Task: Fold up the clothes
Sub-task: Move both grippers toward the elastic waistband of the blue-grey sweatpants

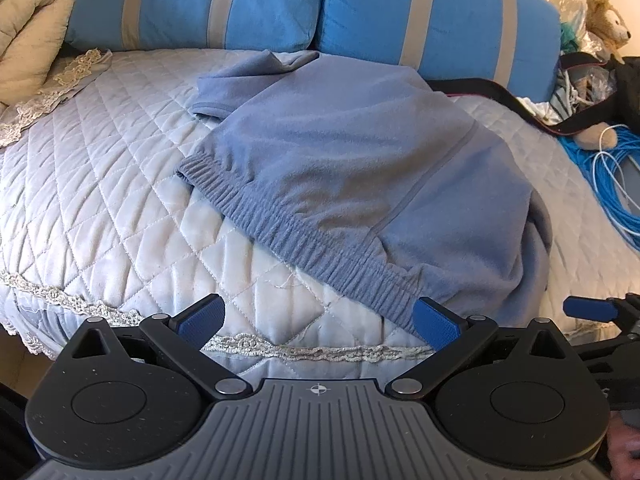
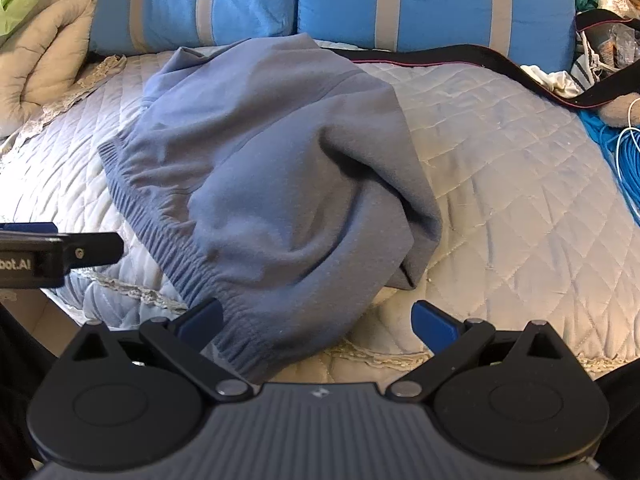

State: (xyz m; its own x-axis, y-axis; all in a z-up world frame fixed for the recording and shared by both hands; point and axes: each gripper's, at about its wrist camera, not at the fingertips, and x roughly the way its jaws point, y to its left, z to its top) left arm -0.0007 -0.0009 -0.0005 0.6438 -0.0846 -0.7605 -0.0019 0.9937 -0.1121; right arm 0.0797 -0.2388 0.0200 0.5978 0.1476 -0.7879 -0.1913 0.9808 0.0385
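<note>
A grey-blue fleece garment (image 1: pixel 352 160) with a ribbed elastic hem lies bunched on the quilted bedspread (image 1: pixel 100 184). My left gripper (image 1: pixel 318 320) is open near the bed's front edge, its right pad close to the hem's near corner and nothing between the fingers. In the right wrist view the same garment (image 2: pixel 280 184) lies straight ahead. My right gripper (image 2: pixel 318 320) is open, and the hem's near end lies between its spread fingers without being pinched. The right gripper's blue fingertip (image 1: pixel 592 308) shows at the left view's right edge; the left gripper's finger (image 2: pixel 60 248) shows at the right view's left edge.
Two blue striped cushions (image 1: pixel 420 16) stand along the back. A beige quilt (image 1: pixel 28 40) is piled at far left. A black strap (image 2: pixel 460 56), a coil of blue cable (image 1: pixel 608 184) and a plush bear (image 1: pixel 608 24) crowd the right side. Lace trim (image 1: pixel 280 344) marks the bed's front edge.
</note>
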